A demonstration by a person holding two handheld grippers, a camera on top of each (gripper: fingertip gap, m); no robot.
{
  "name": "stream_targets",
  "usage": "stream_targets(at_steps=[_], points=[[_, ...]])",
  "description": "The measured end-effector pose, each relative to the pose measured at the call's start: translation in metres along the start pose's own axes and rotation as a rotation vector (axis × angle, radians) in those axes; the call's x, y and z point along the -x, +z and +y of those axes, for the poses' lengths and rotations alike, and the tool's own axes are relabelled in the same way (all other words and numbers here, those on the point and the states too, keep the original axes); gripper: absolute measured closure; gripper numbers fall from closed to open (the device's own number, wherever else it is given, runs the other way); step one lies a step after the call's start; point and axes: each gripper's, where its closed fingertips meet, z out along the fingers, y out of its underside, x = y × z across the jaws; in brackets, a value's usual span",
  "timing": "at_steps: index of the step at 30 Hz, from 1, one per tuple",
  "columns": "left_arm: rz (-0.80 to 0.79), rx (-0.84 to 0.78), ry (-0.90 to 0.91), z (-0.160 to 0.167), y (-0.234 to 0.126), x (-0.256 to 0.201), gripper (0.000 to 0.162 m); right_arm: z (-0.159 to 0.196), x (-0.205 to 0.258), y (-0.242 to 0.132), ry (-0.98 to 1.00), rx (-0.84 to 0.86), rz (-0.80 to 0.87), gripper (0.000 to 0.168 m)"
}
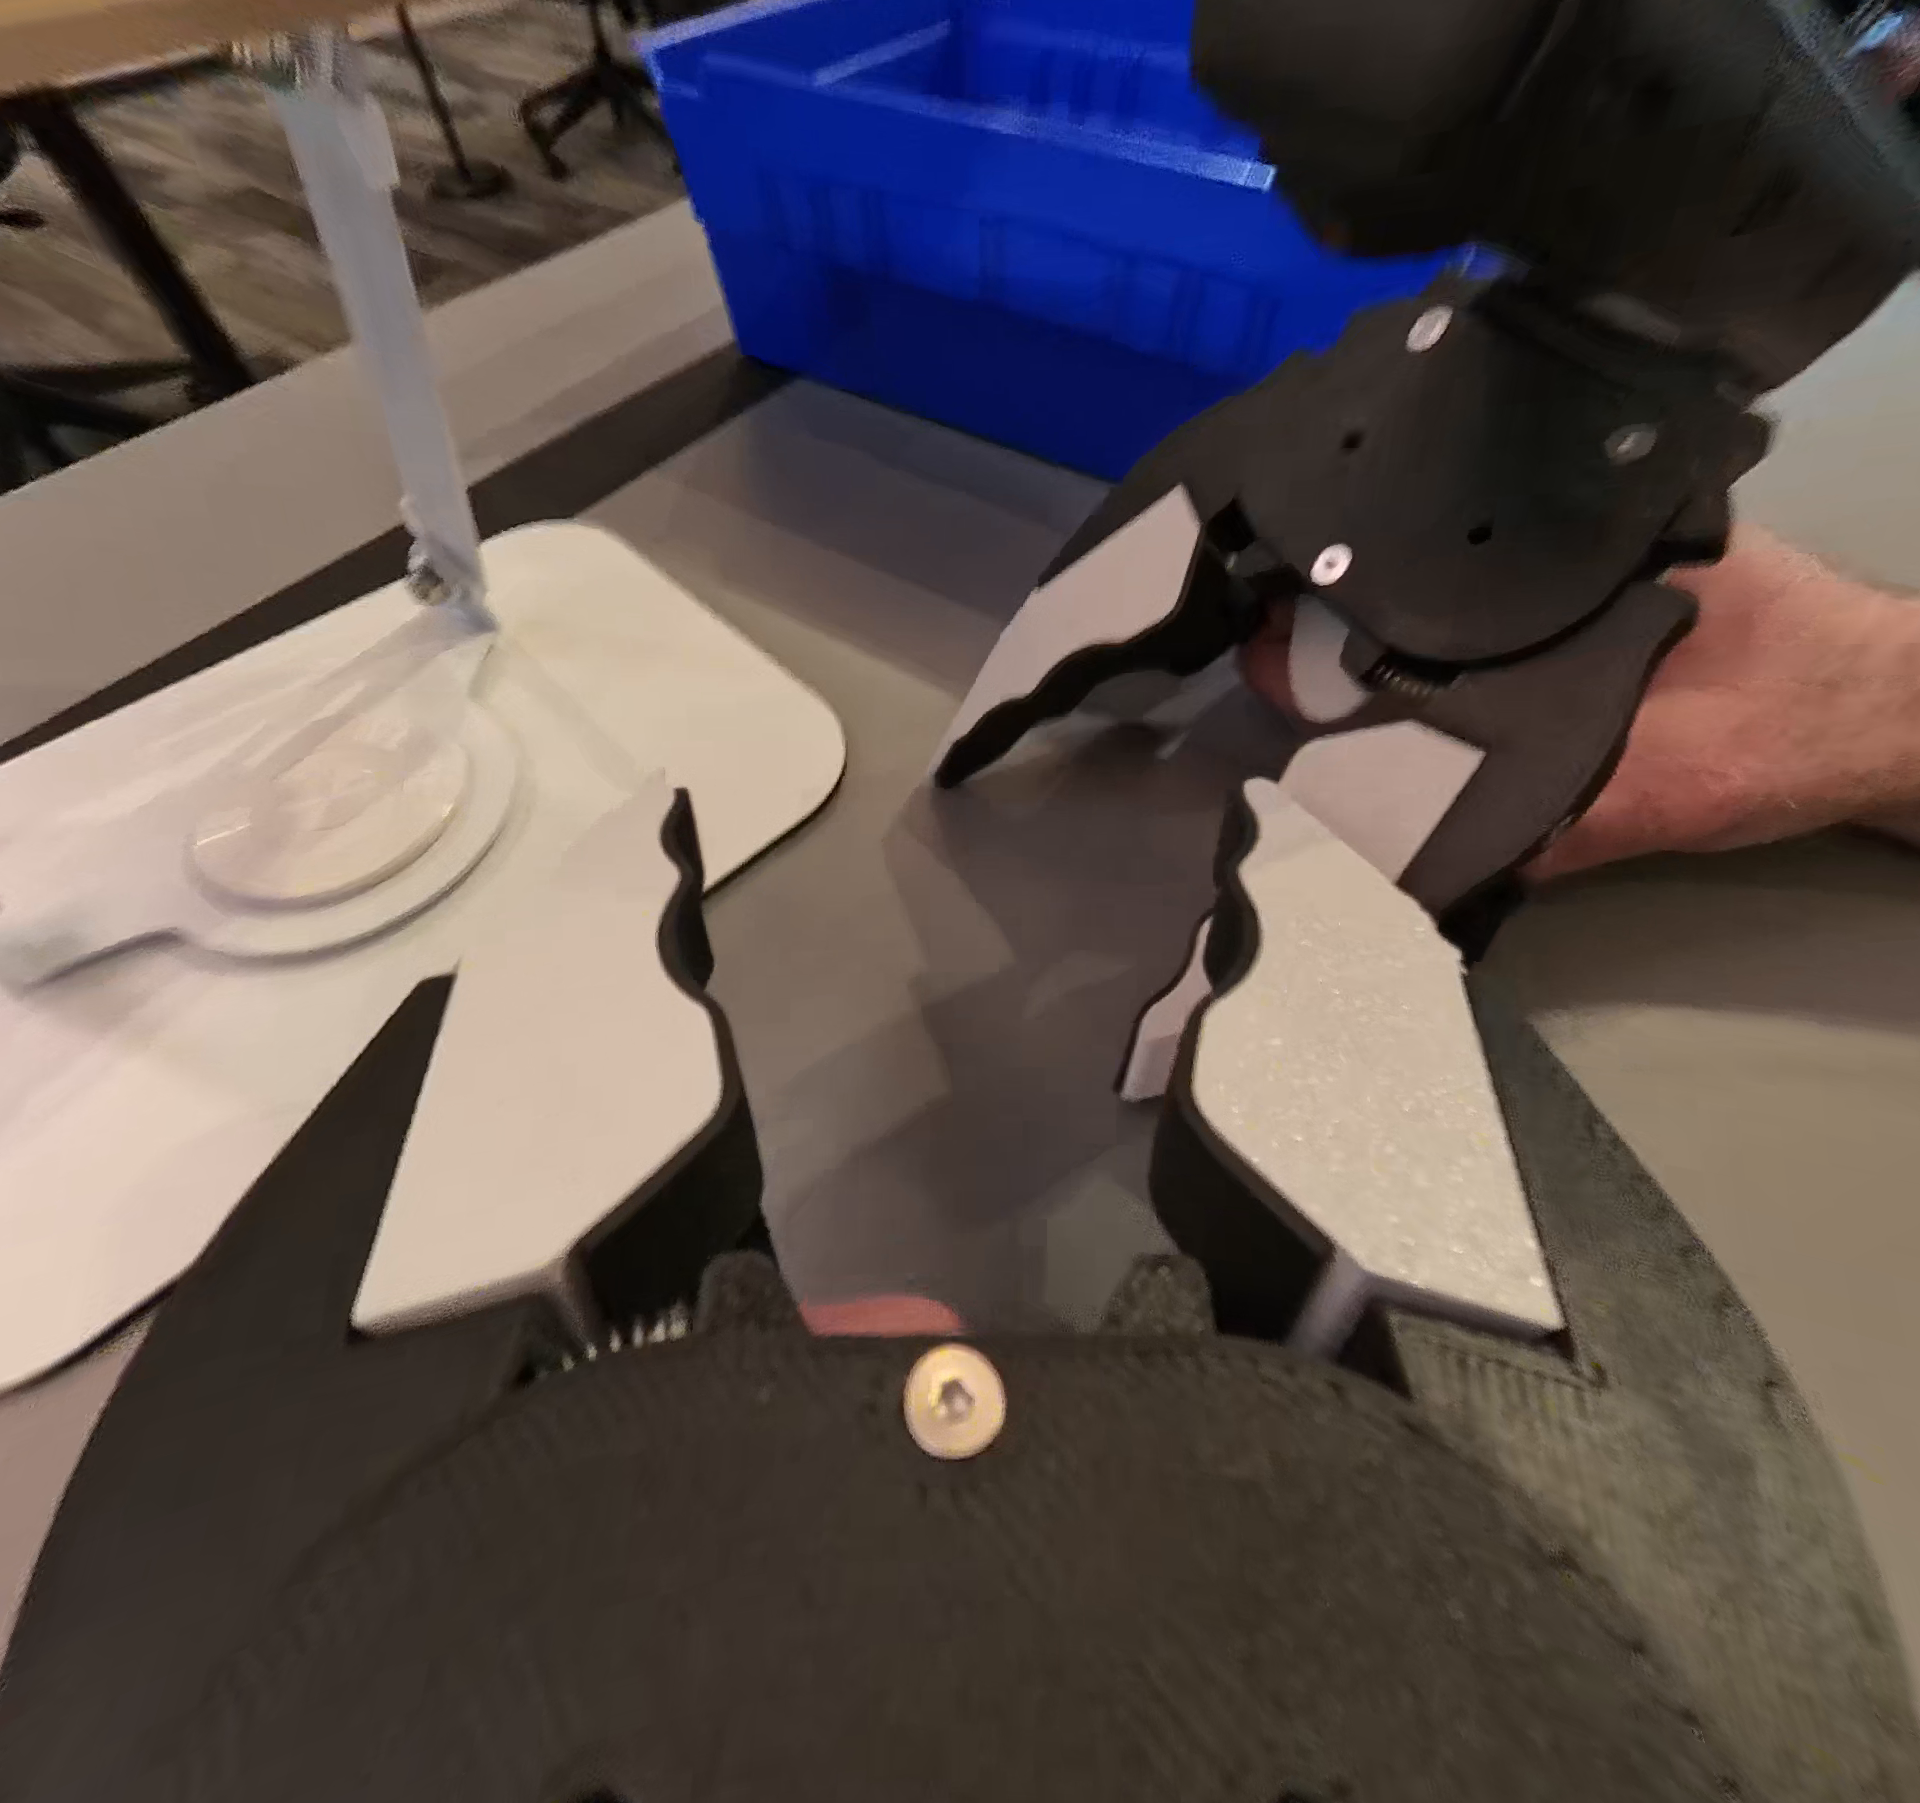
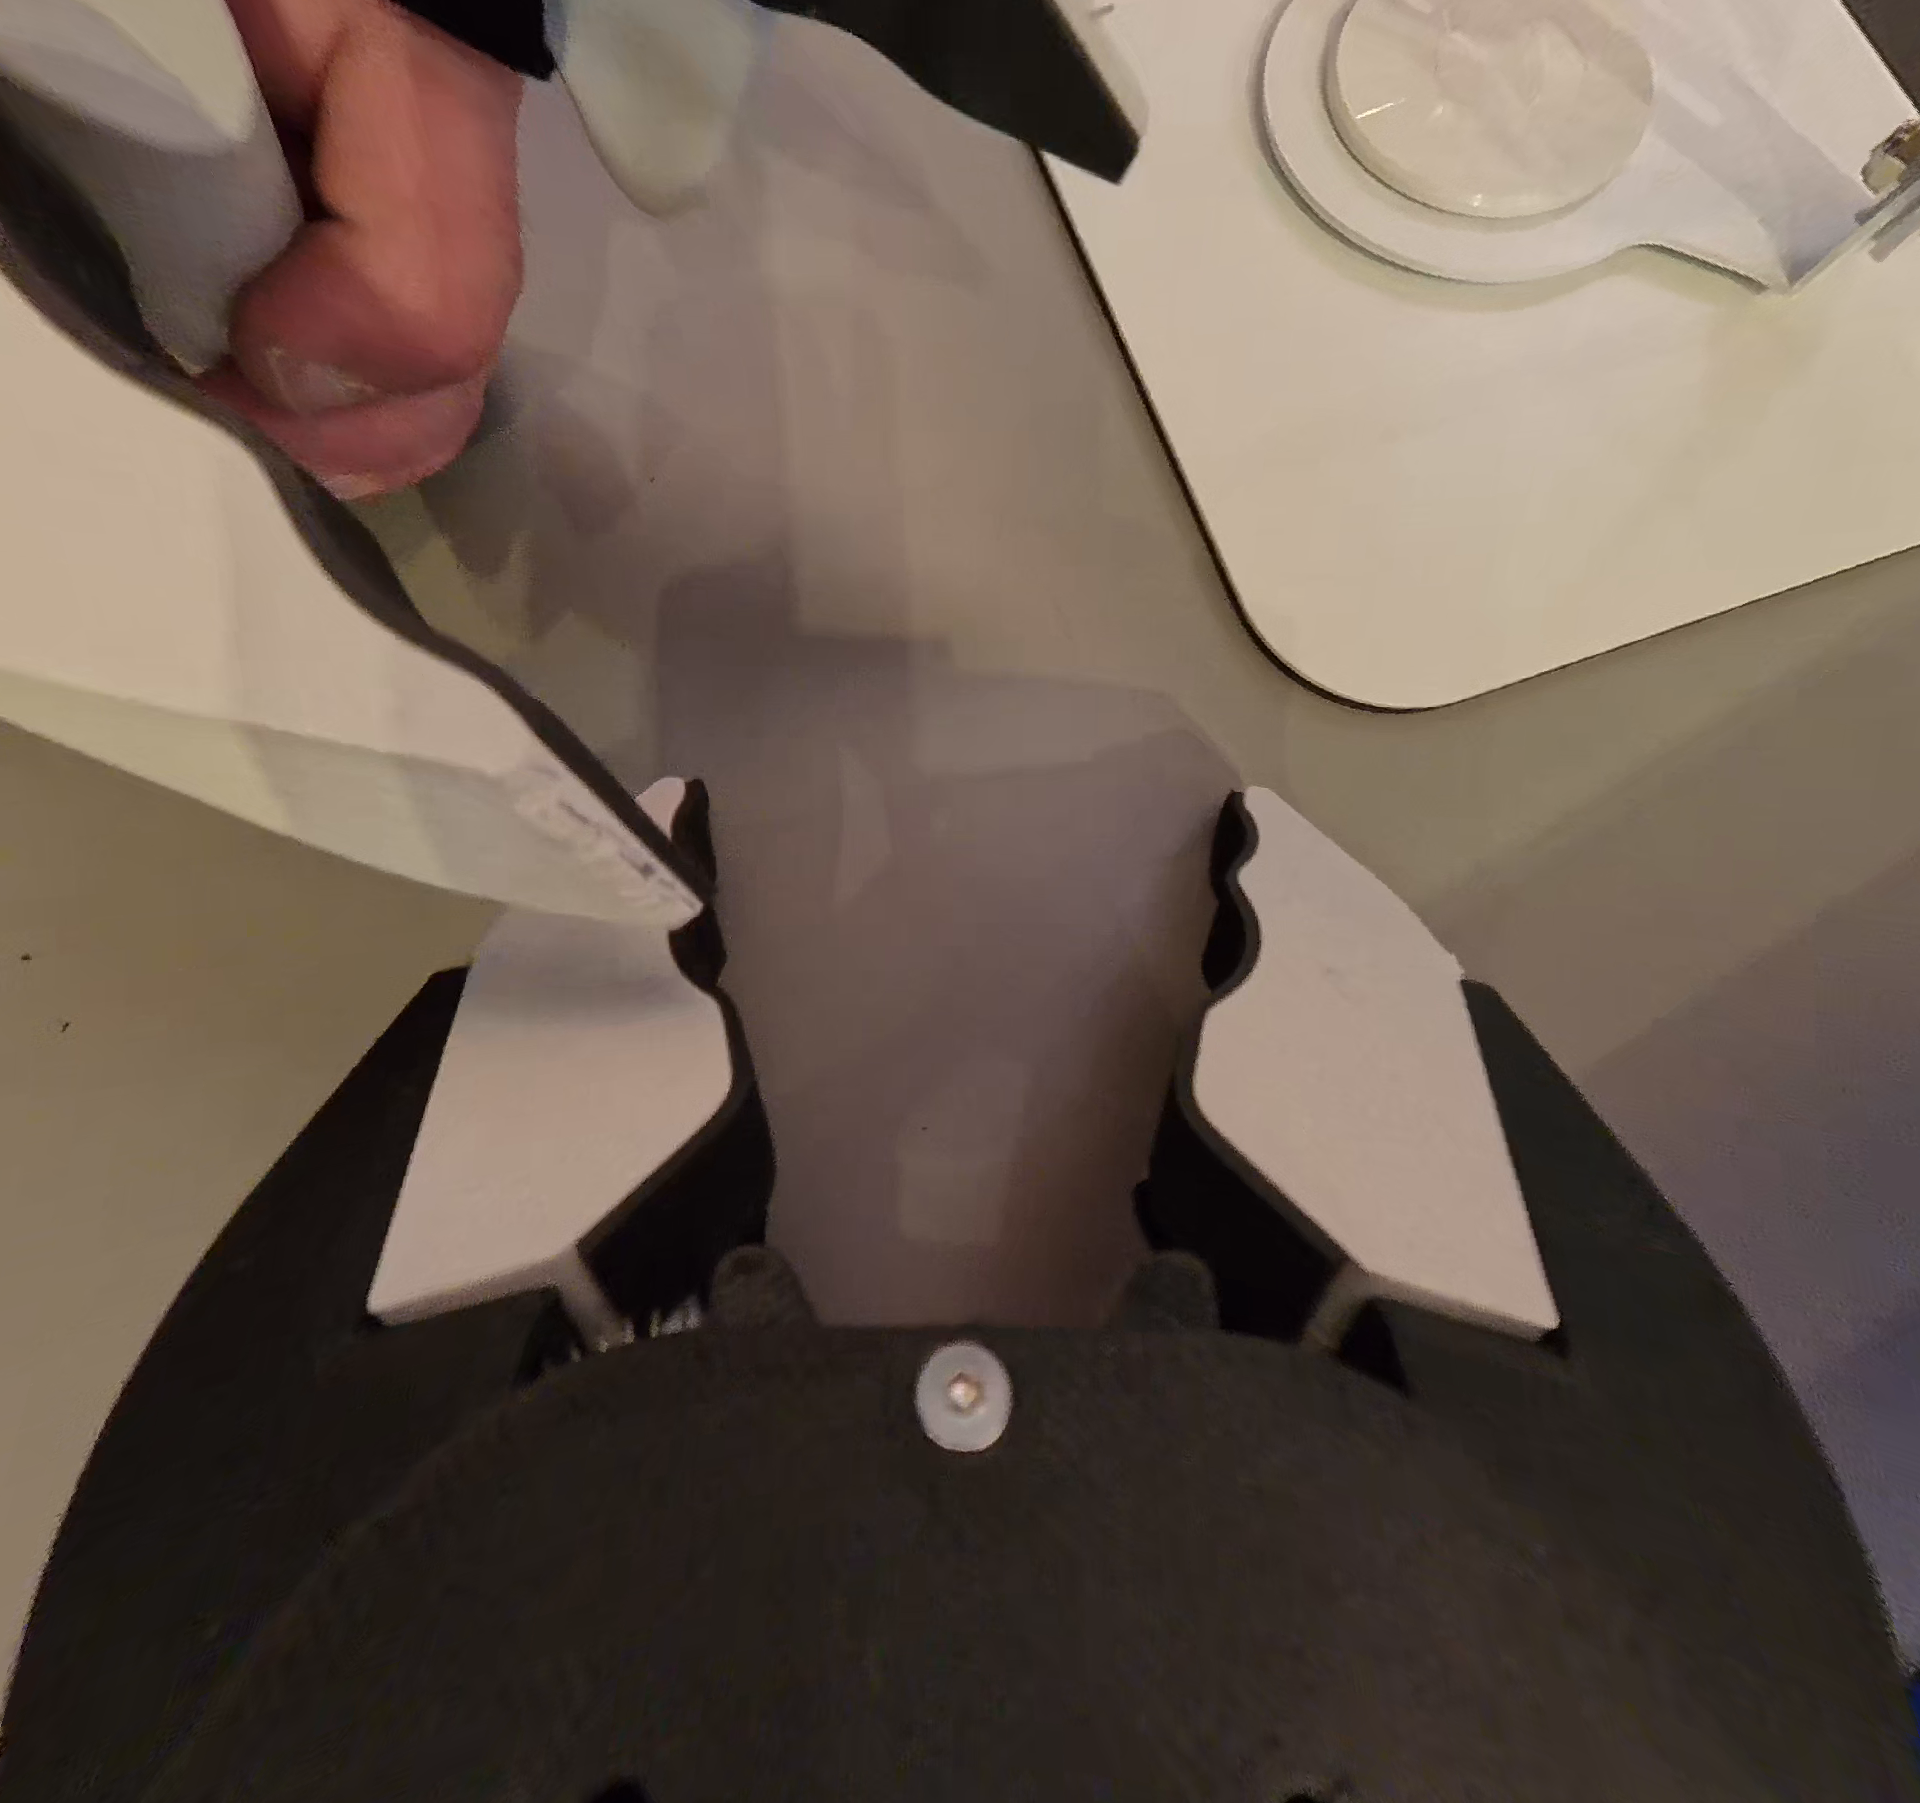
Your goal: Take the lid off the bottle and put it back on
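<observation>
No bottle or lid shows in either view. My left gripper [image 1: 956, 808] is open and empty, just above the grey table [image 1: 935, 527]. The right gripper comes down from the upper right of the left wrist view, one of its fingers [image 1: 1081, 631] pointing at the table, with a hand [image 1: 1766, 714] on it. My right gripper [image 2: 961, 808] is open and empty, looking straight down at the table [image 2: 935, 506]. One finger [image 2: 312, 777] of the left gripper crosses its left fingertip, held by a hand [image 2: 353, 299].
A white mat [image 1: 644, 673] lies on the left and carries a clear stand with a round base [image 1: 332, 818] and a tilted post [image 1: 384, 319]. The mat [image 2: 1455, 454] and base [image 2: 1486, 91] also show in the right wrist view. A blue bin [image 1: 987, 226] stands at the back.
</observation>
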Motion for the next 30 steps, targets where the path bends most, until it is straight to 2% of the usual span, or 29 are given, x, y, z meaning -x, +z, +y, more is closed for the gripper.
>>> stream_targets(at_steps=[3,6,9,13,16,18,21,24,27,30], points=[[-0.085,0.000,0.043,0.002,-0.019,0.005,0.065,0.001,0.002,0.001,-0.026,0.010,0.006,0.071],[-0.227,-0.055,0.071,-0.013,-0.063,0.026,0.066,0.002,0.002,0.002,-0.027,0.017,0.002,0.064],[-0.432,-0.066,0.061,-0.019,-0.123,0.070,0.064,0.003,0.003,0.002,-0.027,0.022,0.002,0.059],[-0.717,-0.097,-0.016,-0.019,-0.225,0.143,0.059,-0.005,0.013,-0.007,-0.001,-0.003,-0.019,0.055],[-0.920,-0.076,-0.055,-0.007,-0.299,0.194,0.055,-0.027,0.023,-0.035,-0.044,-0.073,0.002,0.053],[-0.954,-0.037,-0.151,0.014,-0.329,0.222,0.052,-0.037,0.025,-0.061,-0.074,-0.121,0.056,0.050],[-0.921,0.042,-0.326,0.059,-0.346,0.254,0.051,-0.042,0.015,-0.114,-0.097,-0.210,0.193,0.049],[-0.919,0.113,-0.401,0.099,-0.349,0.274,0.057,-0.021,-0.031,-0.178,-0.010,-0.273,0.442,0.052],[-0.836,0.168,-0.470,0.127,-0.333,0.276,0.070,0.026,-0.092,-0.241,0.177,-0.303,0.650,0.052],[-0.789,0.162,-0.490,0.135,-0.318,0.275,0.087,0.084,-0.145,-0.280,0.367,-0.304,0.757,0.053]])
